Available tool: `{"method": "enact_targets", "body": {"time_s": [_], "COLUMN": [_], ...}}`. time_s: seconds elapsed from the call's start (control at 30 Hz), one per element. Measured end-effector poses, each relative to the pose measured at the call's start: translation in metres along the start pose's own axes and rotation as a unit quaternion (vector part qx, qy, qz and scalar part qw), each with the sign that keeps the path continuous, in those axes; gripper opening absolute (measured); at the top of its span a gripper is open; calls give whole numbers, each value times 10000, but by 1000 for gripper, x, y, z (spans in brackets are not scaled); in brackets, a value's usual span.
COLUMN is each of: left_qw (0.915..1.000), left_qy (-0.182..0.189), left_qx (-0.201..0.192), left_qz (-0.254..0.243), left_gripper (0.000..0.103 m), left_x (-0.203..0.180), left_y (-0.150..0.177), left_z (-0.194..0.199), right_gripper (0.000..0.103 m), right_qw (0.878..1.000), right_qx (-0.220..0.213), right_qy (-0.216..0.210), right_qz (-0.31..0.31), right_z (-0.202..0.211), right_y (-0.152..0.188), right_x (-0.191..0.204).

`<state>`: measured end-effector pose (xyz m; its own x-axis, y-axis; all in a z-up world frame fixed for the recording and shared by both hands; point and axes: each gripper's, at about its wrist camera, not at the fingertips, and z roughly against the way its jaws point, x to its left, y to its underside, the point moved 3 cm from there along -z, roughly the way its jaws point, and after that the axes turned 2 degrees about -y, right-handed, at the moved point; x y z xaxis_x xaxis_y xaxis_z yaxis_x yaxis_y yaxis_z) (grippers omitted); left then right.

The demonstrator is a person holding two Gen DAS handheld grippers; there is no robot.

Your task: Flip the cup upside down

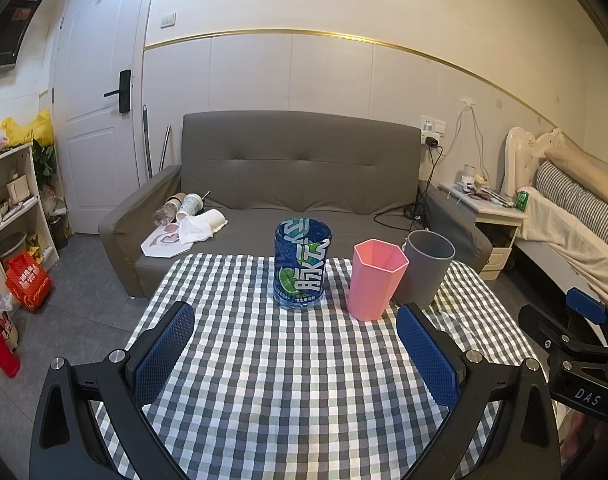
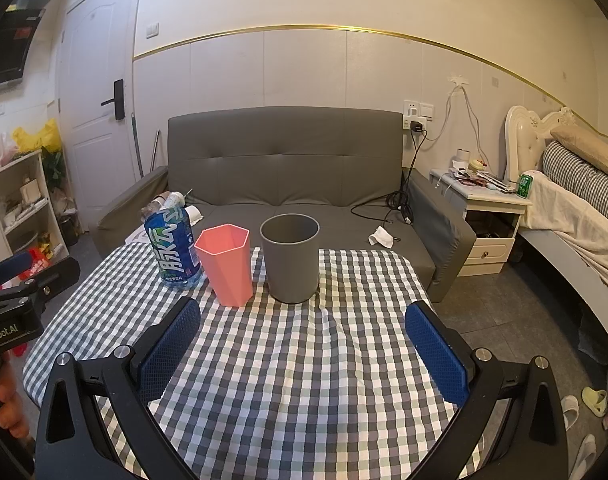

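Matt plastic pink cup (image 1: pixel 375 280), grey cup (image 2: pixel 291 258); checked cloth tablecloth (image 2: pixel 296 364).

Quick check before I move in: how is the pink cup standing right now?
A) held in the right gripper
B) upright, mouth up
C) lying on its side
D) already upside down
B: the pink cup stands on the checked tablecloth with its open hexagonal mouth facing up, untouched by either gripper.

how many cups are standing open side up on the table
3: a blue cut-bottle cup at the left, a pink hexagonal cup in the middle, and a grey round cup at the right, just behind the pink one. More cups lie on the sofa, not the table.
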<state>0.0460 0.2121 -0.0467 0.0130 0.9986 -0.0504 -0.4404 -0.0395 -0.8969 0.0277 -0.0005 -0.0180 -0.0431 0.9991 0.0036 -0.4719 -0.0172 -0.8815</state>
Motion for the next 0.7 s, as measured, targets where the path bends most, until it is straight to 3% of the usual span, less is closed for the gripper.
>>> {"method": "enact_targets", "body": {"time_s": [0.7], "left_qw": [10000], "left_qy": [-4], "left_qx": [12], "left_qz": [26], "left_gripper": [103], "left_x": [0], "left_y": [1], "left_z": [0], "right_gripper": [103], "right_qw": [10000], "right_qx": [5], "right_qy": [4], "right_qz": [8], "right_z": [1], "right_y": [-1], "right_x": [0]}}
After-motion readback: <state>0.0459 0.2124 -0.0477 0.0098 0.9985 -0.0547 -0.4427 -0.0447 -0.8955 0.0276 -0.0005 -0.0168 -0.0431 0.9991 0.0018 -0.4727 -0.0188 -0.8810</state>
